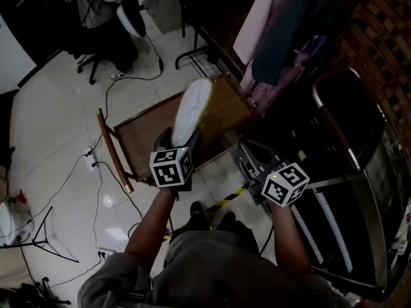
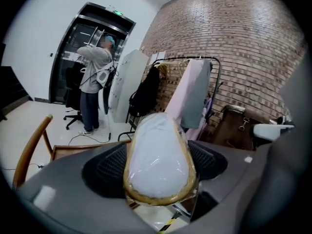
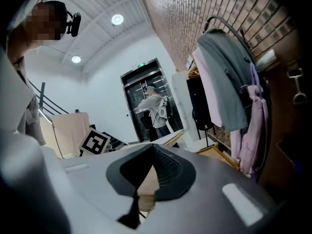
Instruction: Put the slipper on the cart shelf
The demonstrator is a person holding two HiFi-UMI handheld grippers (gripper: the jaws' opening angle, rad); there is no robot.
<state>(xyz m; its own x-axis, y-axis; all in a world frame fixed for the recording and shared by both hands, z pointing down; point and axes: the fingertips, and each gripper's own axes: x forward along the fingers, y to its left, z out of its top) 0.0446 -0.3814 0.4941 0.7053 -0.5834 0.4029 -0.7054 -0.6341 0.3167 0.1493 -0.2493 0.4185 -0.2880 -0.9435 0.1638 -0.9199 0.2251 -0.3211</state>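
Observation:
A white slipper (image 1: 192,104) with a tan sole edge, wrapped in clear plastic, sticks out forward from my left gripper (image 1: 183,136), which is shut on its heel end. In the left gripper view the slipper (image 2: 158,150) fills the space between the two dark pads (image 2: 105,169). It hangs in the air above a wooden chair. My right gripper (image 1: 248,155) is to the right, next to the dark metal cart (image 1: 352,149), and holds nothing. Its jaws (image 3: 152,152) are shut.
The wooden chair (image 1: 148,133) stands on the white tiled floor under the slipper. Clothes (image 1: 282,31) hang on a rack beside a brick wall, above the cart. A person (image 1: 103,5) stands at the far left back. Cables (image 1: 70,178) and a tripod (image 1: 38,236) lie at the left.

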